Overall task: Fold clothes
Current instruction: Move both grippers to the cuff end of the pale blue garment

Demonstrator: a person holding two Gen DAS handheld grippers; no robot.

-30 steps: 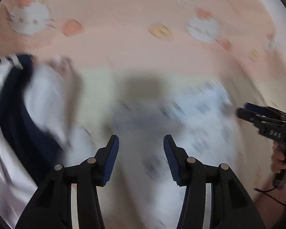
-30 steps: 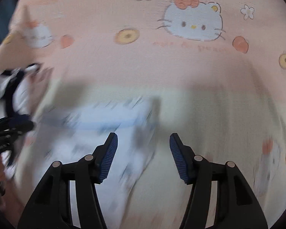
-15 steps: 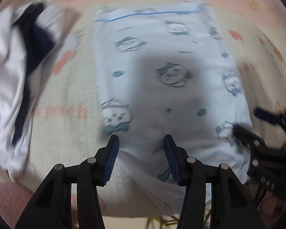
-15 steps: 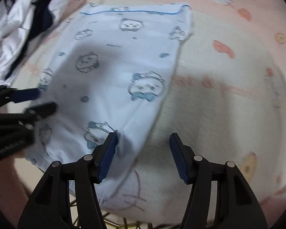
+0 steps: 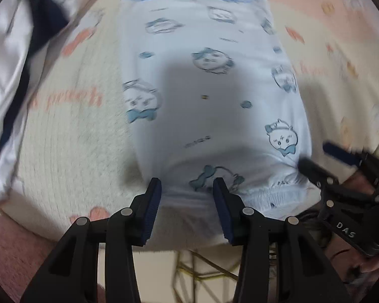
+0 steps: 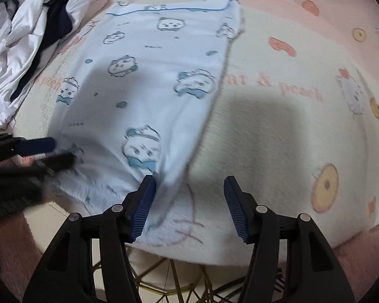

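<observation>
A light blue garment with cartoon prints point(image 5: 209, 80) lies flat on the blanket-covered table, running away from me; it also shows in the right wrist view point(image 6: 149, 75). My left gripper point(image 5: 187, 197) is open over the garment's near hem, left part. My right gripper point(image 6: 189, 197) is open at the near right corner of the garment, its left finger by the cloth edge. Each gripper shows in the other's view: the right gripper point(image 5: 341, 166) at the right, the left gripper point(image 6: 38, 151) at the left. Both hold nothing.
A crumpled white and navy garment point(image 5: 17, 58) lies to the left, also in the right wrist view point(image 6: 30, 40). The pink and cream Hello Kitty blanket point(image 6: 290, 126) covers the table. The table's near edge and gold wire legs point(image 6: 179, 277) are just below the grippers.
Both grippers have swung down from the far blanket toward the near hem of the blue garment and come closer to it. Both stay open.
</observation>
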